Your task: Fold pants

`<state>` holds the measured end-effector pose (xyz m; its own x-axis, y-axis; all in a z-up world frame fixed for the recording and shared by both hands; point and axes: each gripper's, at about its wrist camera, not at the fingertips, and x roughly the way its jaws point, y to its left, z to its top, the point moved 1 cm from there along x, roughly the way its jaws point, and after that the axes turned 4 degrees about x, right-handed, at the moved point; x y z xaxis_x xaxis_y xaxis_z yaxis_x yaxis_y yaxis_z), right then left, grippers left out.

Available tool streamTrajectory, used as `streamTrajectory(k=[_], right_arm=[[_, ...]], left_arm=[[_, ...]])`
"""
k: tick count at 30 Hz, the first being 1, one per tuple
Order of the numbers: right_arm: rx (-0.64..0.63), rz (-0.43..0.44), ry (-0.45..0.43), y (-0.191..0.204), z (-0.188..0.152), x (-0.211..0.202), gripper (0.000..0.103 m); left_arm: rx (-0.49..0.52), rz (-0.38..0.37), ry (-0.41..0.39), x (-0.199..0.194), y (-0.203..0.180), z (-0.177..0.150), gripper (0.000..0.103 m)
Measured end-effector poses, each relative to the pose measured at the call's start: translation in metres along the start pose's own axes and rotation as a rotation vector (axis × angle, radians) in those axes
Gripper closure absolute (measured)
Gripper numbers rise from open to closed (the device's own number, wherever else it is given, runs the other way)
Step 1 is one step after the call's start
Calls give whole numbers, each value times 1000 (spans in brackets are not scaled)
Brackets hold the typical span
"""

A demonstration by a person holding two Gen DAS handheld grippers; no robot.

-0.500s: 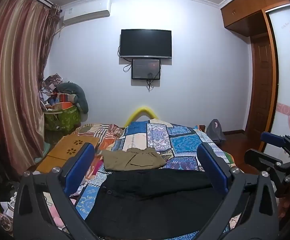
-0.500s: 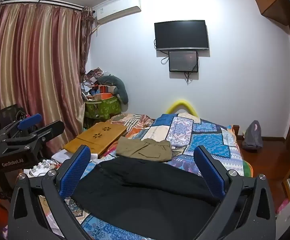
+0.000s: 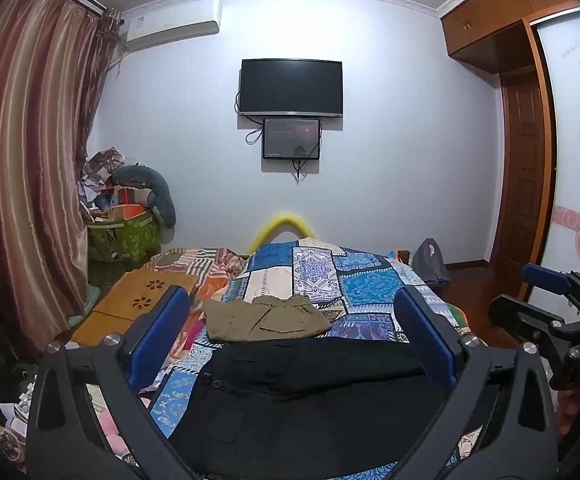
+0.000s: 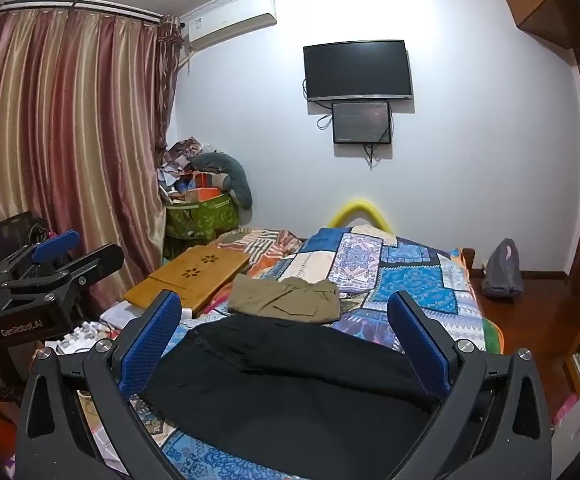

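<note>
Right, the black pants (image 3: 314, 392) lie spread across the near end of the bed, waistband button toward the left, dark fabric filling the gap between the blue pads in both wrist views (image 4: 290, 392). Just beyond them sits a folded pair of khaki pants (image 3: 266, 318), flat on the patchwork quilt (image 3: 350, 276), its near edge touching or almost touching the black pair; from the right wrist view the khaki pair (image 4: 286, 300) shows a flap pocket facing up.

Over to the tongs now. The left gripper (image 3: 290, 336) hangs above the black pants with its jaws spread wide and nothing between the pads. The right gripper (image 4: 286, 338) is the same story: jaws wide apart, holding nothing, poised over the dark cloth. Each one catches the other at the edge of its view, the right gripper (image 3: 550, 312) out at the right of the left camera, the left gripper (image 4: 46, 276) at the left of the right camera.

Widening out: a bamboo lap desk (image 4: 188, 276) lies on the left side of the bed beside a striped blanket (image 3: 198, 260). A green storage bin (image 4: 202, 216) piled with clutter stands in the corner by the striped curtain (image 4: 70, 140). On the far wall hangs a dark television (image 3: 292, 86) with a smaller screen (image 3: 291, 139) just under it, an air conditioner (image 3: 174, 26) up near the ceiling, and a grey bag (image 4: 502, 268) on the floor to the right of the bed.
</note>
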<state>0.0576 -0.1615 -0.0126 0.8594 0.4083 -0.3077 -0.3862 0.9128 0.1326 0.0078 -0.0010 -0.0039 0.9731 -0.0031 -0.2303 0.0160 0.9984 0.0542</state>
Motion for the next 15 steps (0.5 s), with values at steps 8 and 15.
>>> streamTrajectory(k=[8,15], right_arm=[[3,-2,-3,-1,-2,0,0],[-2,-5,-5,1,-3,-1,0]], left_arm=[[-7,5,10,2,-1,1,0],[-9,5,10,3,0,0,0]])
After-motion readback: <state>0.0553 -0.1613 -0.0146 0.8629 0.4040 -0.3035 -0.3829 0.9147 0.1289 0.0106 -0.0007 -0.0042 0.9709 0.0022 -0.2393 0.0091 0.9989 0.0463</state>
